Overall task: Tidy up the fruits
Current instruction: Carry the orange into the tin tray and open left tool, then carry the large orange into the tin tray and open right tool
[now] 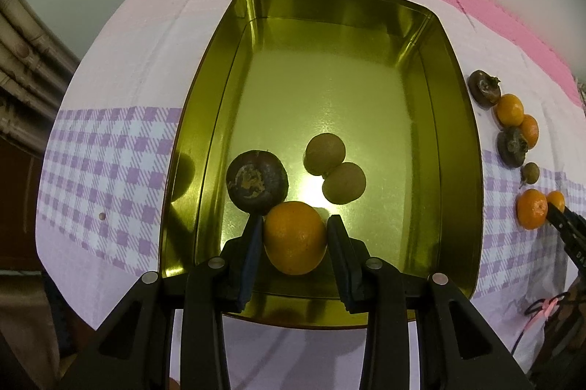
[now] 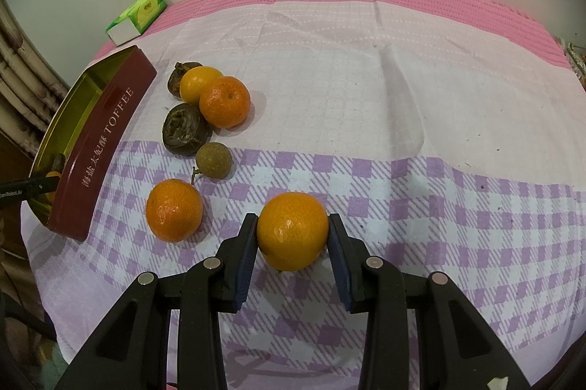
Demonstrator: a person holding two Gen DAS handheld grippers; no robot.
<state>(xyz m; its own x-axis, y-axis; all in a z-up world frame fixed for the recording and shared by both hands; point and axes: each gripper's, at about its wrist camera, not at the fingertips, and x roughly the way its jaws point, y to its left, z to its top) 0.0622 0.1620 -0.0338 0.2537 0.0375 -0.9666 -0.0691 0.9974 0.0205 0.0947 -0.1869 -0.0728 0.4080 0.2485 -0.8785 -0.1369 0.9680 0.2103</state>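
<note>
Left orange: a round orange citrus fruit (image 1: 295, 238) sits between the blue pads of the left gripper (image 1: 295, 225), over the near end of the gold tin's floor.
Left gripper: pinching this fruit, a pad pressed against each side.
Tin contents: a dark, wrinkled round fruit (image 1: 256, 180) just beyond the left pad; two small tan-brown round fruits (image 1: 335, 167) touching each other, beyond the orange.
Tin: a rectangular metal tin, gold inside (image 1: 329, 89), dark red outside with "TOFFEE" lettering (image 2: 106, 140), near the cloth's left edge.
Right orange: a second round orange citrus fruit (image 2: 293, 230) lies on the purple-checked band of the tablecloth (image 2: 403, 96), between the right gripper's pads.
Right gripper (image 2: 293, 232): closed on this fruit, both pads touching it.
Loose fruit: between tin and right gripper lie three more oranges (image 2: 174, 209), two dark wrinkled fruits (image 2: 185, 129) and one small tan fruit (image 2: 213, 161).
Far-left corner: a green and white box (image 2: 137, 18).
</note>
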